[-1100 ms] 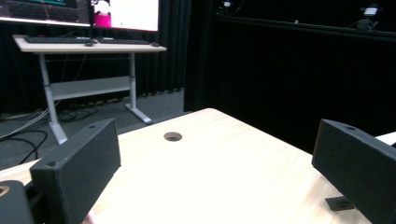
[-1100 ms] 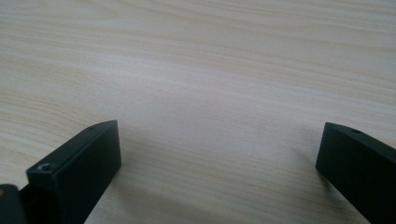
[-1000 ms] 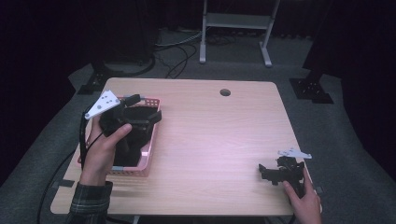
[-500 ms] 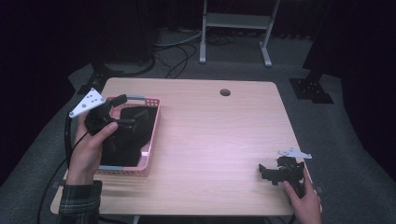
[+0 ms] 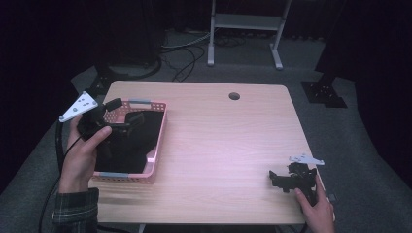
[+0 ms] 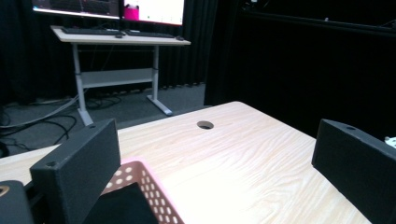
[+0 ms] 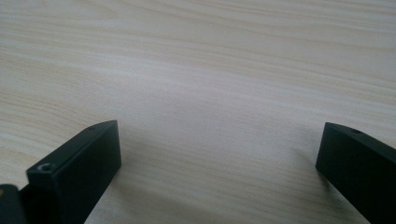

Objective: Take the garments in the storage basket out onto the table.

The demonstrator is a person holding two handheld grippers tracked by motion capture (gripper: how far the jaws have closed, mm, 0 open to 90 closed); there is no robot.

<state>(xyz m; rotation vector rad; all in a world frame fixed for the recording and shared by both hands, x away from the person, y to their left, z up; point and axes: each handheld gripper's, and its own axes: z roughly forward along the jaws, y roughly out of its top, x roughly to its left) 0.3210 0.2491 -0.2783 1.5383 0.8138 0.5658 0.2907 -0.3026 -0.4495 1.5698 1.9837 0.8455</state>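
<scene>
Pink basket [image 5: 154, 156], perforated and holding a black folded item [image 5: 133, 141], is seen at the left part of the wooden table [image 5: 228, 145], near its left edge. The left gripper [image 5: 127, 124] is held by the left hand [image 5: 83, 158] above the basket's left side, raised off the table and pointed across it; its grey three-cornered plate [image 5: 78, 107] stands at the upper left. In the left gripper view the jaws are spread wide with nothing between them, and the basket's rim [image 6: 140, 179] and the black item [image 6: 122, 207] lie below the left jaw, the table's round hole [image 6: 204, 125] farther off. The right gripper [image 5: 278, 179] is rested low at the table's near right corner, gripped by the right hand [image 5: 317, 208]. In the right gripper view its jaws are likewise wide apart, bare wood between them, nothing held.
</scene>
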